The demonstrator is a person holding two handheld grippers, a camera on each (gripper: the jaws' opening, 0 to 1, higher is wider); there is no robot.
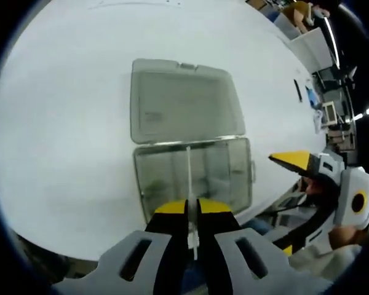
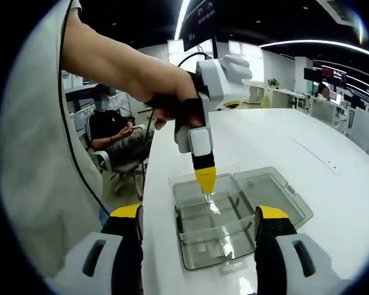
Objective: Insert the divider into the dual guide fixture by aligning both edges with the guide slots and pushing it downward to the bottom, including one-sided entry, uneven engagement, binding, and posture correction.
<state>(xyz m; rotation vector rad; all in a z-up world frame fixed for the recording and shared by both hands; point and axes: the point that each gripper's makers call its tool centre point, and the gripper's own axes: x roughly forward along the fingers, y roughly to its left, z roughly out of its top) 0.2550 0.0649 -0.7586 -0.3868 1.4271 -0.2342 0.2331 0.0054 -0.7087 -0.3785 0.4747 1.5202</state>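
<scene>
Clear plastic is what you are working in: the organiser box [image 1: 194,178] lies just above centre-bottom of the left gripper view on the white bench [image 1: 61,135], its hinged lid [image 1: 183,101] thrown flat toward the top of the frame. Your left claw [image 1: 192,209] is clenched on the divider [image 1: 189,184], a thin pale sheet seen edge-on as a line running straight up from between the yellow tips into the box's middle; its long axis follows the claw's own line of sight, so the coming push goes directly away from that claw, down into the box. In the right gripper view the same left claw [image 2: 205,182] hangs tip-down over the box [image 2: 224,224] at frame centre, with the divider too faint there to judge whether both edges sit in the guide slots. Your right claw [image 2: 200,230] is released, jaws spread wide to either side of the box at the bottom of the frame, touching nothing, so the left hand is the one doing the work. The box holds fixed clear partitions forming several compartments, and nothing else is visible in them.
</scene>
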